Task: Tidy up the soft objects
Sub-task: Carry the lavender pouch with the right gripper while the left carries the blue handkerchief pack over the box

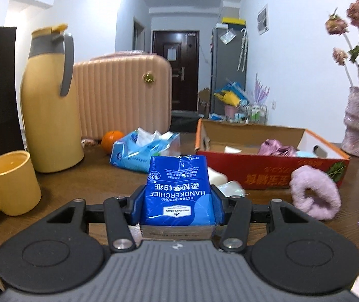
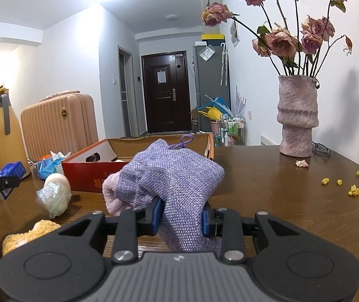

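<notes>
On the brown table (image 2: 267, 188), the left hand-held gripper (image 1: 178, 201) clamps a tissue pack (image 1: 178, 188), the right (image 2: 180, 216) a purple pouch (image 2: 176, 178).

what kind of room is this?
Likely a lived-in flat: a wooden table with a vase of dried roses, a pink suitcase behind it, and a hallway ending at a dark front door.

A home: hallway door (image 2: 165, 93), suitcase (image 1: 121, 95), vase of roses (image 2: 297, 115)
</notes>
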